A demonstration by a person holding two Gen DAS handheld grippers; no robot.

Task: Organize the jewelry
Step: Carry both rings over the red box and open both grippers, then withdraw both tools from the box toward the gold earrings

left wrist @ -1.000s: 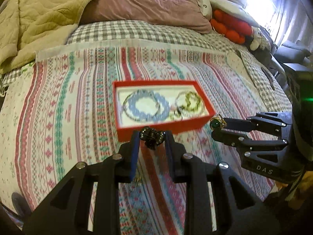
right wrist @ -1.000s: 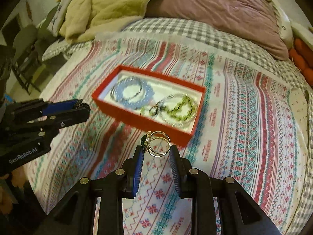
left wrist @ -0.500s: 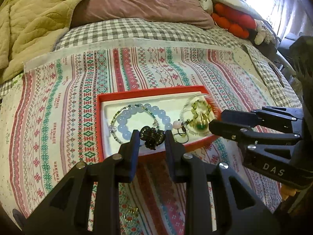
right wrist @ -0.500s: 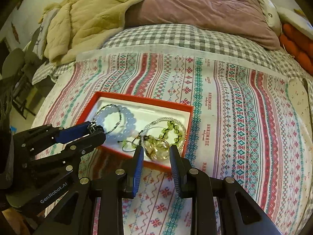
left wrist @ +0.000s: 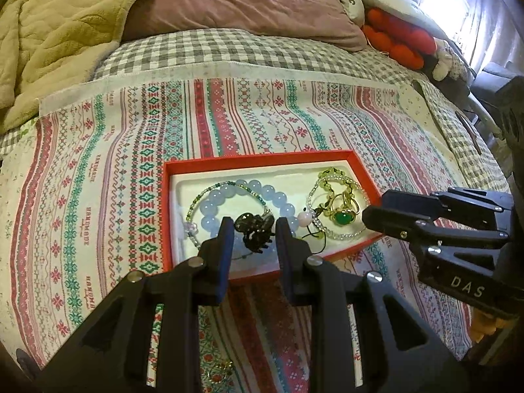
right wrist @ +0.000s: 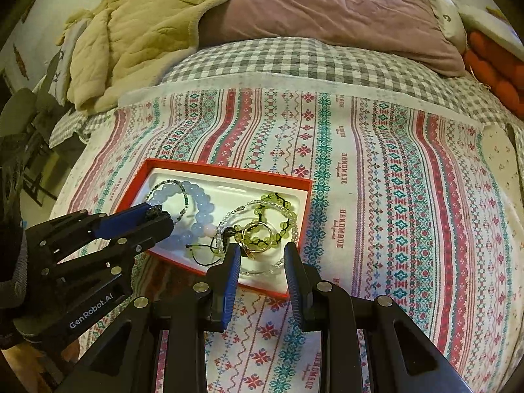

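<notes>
A red box [left wrist: 252,160] with a white lining lies on the patterned cloth; it also shows in the right wrist view [right wrist: 229,172]. Inside lie a pale blue bead bracelet [left wrist: 229,193], a yellow-green bead bracelet [left wrist: 330,177] and a gold ring with a green stone [left wrist: 342,217]. My left gripper [left wrist: 255,232] is shut on a dark ornament [left wrist: 257,227] and holds it over the box's near part. My right gripper [right wrist: 262,255] hovers over the box's right end, jaws apart, with the gold ring [right wrist: 258,229] lying just beyond its tips.
A small gold piece [left wrist: 219,368] lies on the cloth near the front edge. A mauve pillow [left wrist: 249,3], a beige blanket [left wrist: 55,32] and red plush toys [left wrist: 399,41] lie at the back of the bed. A chair [right wrist: 23,121] stands at left.
Both grippers moved forward over the box. The right gripper let go of the green-stone ring, which now lies in the box. The left gripper keeps its dark ornament.
</notes>
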